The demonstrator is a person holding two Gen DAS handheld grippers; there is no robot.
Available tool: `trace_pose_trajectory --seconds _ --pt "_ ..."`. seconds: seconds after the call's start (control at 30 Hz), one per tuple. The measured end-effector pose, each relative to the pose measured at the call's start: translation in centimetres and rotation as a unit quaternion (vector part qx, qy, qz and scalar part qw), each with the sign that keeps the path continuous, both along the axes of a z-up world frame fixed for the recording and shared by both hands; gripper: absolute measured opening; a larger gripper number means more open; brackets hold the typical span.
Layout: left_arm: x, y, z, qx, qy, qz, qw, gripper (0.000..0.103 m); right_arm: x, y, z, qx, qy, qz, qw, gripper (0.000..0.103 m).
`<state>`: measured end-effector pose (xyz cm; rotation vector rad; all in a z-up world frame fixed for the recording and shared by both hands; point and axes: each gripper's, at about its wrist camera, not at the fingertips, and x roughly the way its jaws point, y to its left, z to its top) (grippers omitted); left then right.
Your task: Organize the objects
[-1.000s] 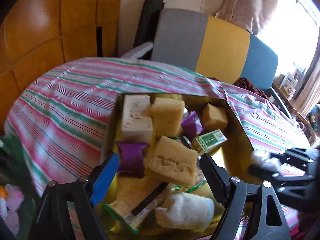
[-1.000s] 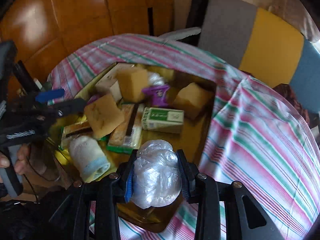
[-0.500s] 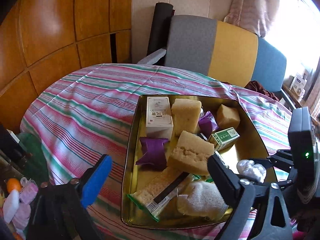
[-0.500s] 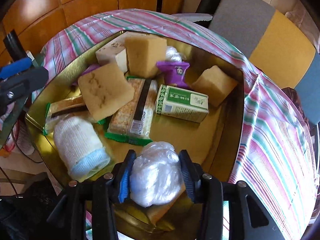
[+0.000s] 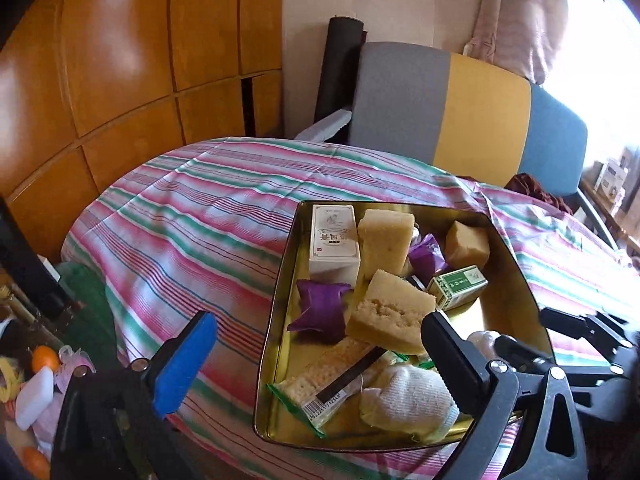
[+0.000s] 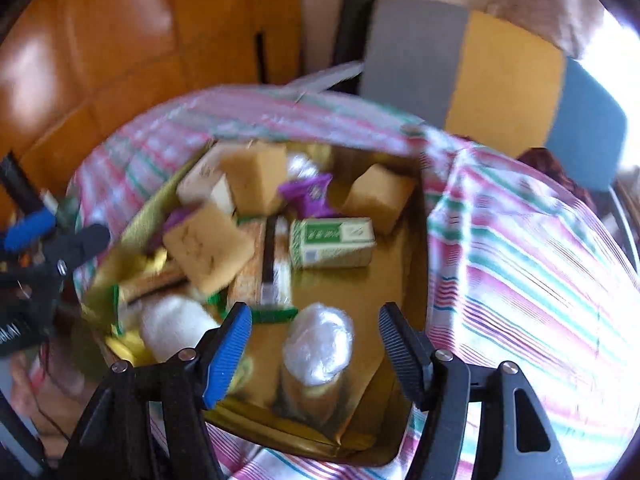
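A gold metal tray [image 5: 280,292] [image 6: 404,280] sits on the striped cloth and holds several objects. A crumpled clear plastic ball [image 6: 318,344] lies in the tray's near corner, between the spread fingers of my right gripper [image 6: 314,340], untouched. It shows partly in the left wrist view [image 5: 482,340]. The tray also holds sponges [image 5: 390,312], a green box [image 5: 458,286] [image 6: 332,242], a white box [image 5: 334,238], purple packets [image 5: 322,306], a cracker pack [image 5: 332,376] and a white rolled cloth [image 5: 408,404] [image 6: 176,328]. My left gripper [image 5: 316,356] is open and empty over the tray's near left edge.
The striped tablecloth [image 5: 180,224] covers a round table. A grey, yellow and blue chair back [image 5: 460,108] stands behind it. Wooden wall panels [image 5: 120,60] are on the left. Toys and clutter [image 5: 36,384] lie on the floor at lower left.
My right gripper has opened and let the plastic ball go into the tray, then drawn back a little. My left gripper has pulled back and left from over the tray.
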<state>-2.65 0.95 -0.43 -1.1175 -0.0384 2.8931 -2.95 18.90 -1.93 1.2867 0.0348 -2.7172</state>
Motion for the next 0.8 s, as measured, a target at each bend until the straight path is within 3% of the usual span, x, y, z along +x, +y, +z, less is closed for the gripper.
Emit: trace_pose_trajectory --seconds 0.27,0.8 --pt "1.7 0.5 1.1 -0.01 0.017 0.015 0.9997 0.103 2.5 0.6 1.1 0.003 0.031 -0.067 0.997 0.068" --pt "3.6 1.0 2.0 -0.016 0.039 0.016 0.999 0.103 3.3 0.1 0.6 0.008 0.027 -0.072 0.997 0.068"
